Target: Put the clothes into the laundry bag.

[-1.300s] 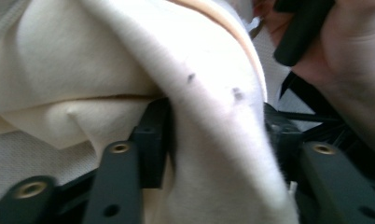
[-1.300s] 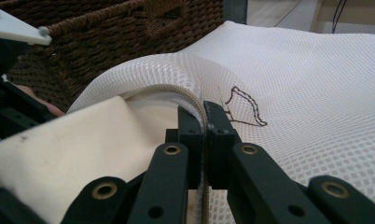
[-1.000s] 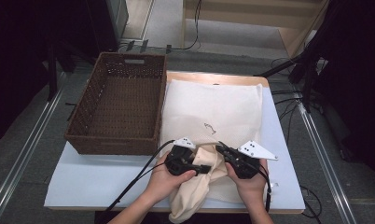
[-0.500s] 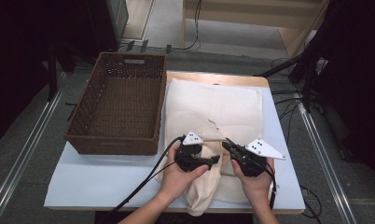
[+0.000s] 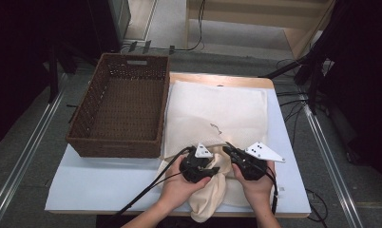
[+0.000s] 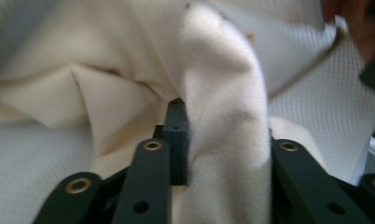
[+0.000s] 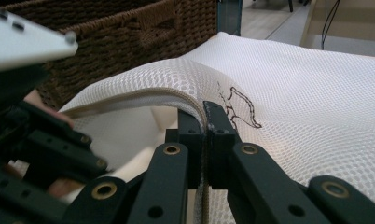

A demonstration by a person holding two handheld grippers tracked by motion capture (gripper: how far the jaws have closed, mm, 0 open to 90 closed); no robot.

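A white mesh bag [image 5: 217,109] lies flat on the table beside the basket. Its near edge, with a tan zipper band, is lifted, and my right gripper [image 5: 229,151] is shut on that edge [image 7: 205,116]. A cream cloth [image 5: 210,192] is bunched at the bag's mouth and droops over the table's front edge. My left gripper [image 5: 213,170] is shut on a thick fold of this cloth [image 6: 223,93], which hides one jaw in the left gripper view. The two grippers sit close together, tips almost touching.
A brown wicker basket [image 5: 120,111] stands empty on the left half of the white table top [image 5: 103,185], right against the bag [image 7: 307,93]. Cables trail from both grippers off the front edge. Rails and floor cables run along both sides.
Both hands have shifted a little to the right and away from the front edge, carrying the cloth and the bag's edge with them. Both grips are unchanged.
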